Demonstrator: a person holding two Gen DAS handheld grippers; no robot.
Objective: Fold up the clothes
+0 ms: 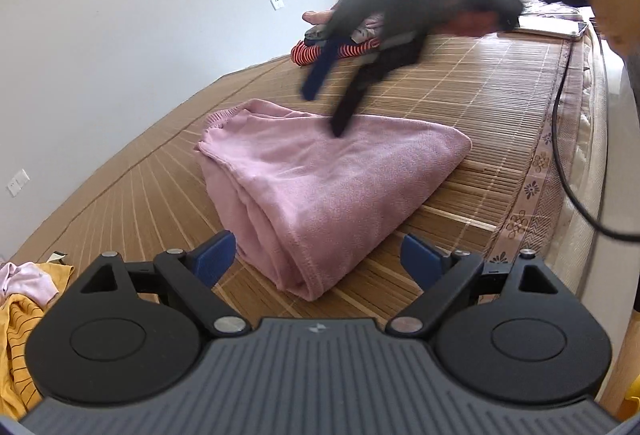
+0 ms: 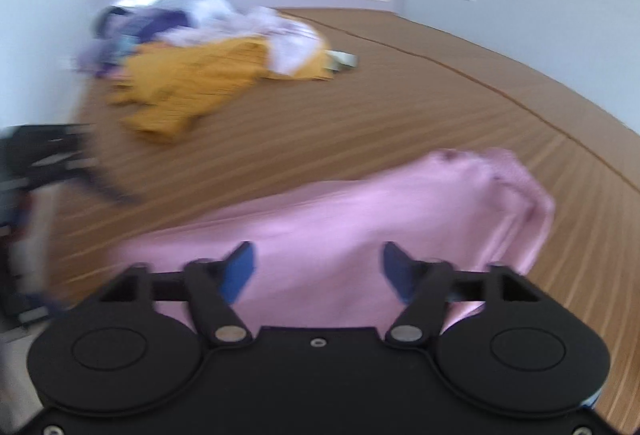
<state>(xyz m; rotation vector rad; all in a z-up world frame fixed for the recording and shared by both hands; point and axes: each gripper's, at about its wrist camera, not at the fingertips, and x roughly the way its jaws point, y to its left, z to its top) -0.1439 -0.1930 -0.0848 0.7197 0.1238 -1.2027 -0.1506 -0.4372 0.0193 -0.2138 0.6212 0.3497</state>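
two tools (image 1: 316, 259) (image 2: 318, 271) are held open over a folded pink fleece garment (image 1: 320, 187) on a ribbed bamboo bed mat (image 1: 460, 83).

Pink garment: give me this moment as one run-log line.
pink garment: folded on bamboo mat | left tongs: open, at near edge, nothing held | right tongs: open above it, blurred | unfolded pile: waiting

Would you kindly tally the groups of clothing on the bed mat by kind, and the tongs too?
Folded pink garment: 1
Stack of folded clothes: 1
Loose pile of unfolded clothes: 1
Left tongs and right tongs, both open: 2
Total: 5
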